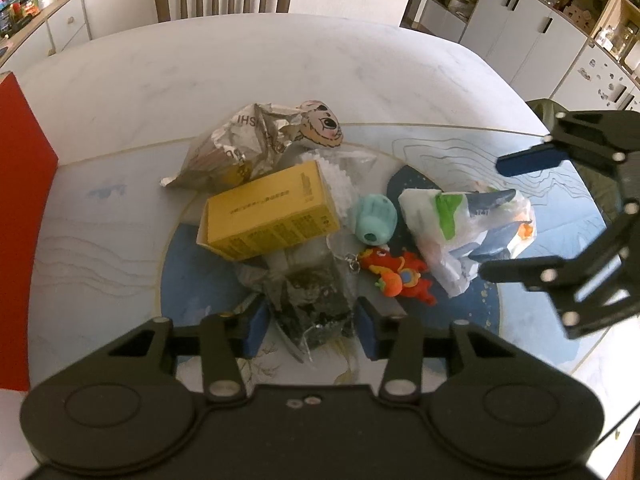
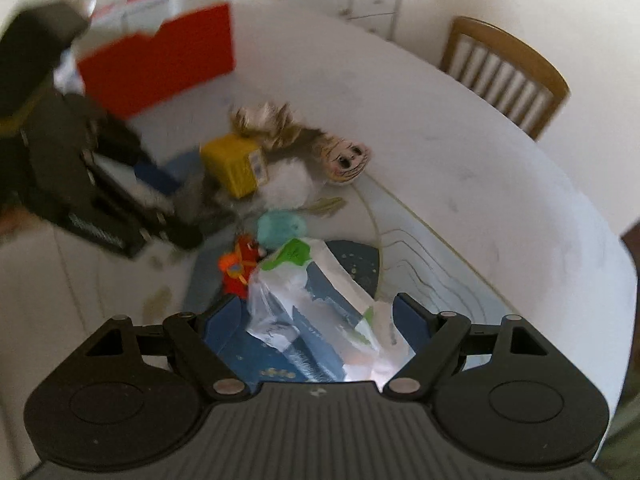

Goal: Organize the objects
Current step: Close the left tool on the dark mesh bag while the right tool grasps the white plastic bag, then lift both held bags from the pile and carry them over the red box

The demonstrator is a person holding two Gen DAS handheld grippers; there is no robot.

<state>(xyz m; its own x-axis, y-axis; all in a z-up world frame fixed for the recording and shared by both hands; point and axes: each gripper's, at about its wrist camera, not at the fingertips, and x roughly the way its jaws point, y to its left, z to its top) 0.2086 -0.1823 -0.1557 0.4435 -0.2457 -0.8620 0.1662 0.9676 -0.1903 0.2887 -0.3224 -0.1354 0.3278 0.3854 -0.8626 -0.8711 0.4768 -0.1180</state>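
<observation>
- My left hand-held gripper (image 1: 310, 326) has its pads against the dark clear packet (image 1: 310, 300), whose length runs straight away from me.
- My right hand-held gripper (image 2: 320, 322) gapes wide, holding nothing, the white bag (image 2: 320, 312) between its fingers.

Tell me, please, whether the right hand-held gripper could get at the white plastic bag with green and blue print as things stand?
Probably yes. The right hand-held gripper is open, its fingers either side of the white plastic bag, and nothing lies on top of it. The red toy sits close beside the bag and might get nudged.

Crinkly foil bag (image 1: 236, 148), glossy marbled tabletop (image 1: 280, 72)
</observation>
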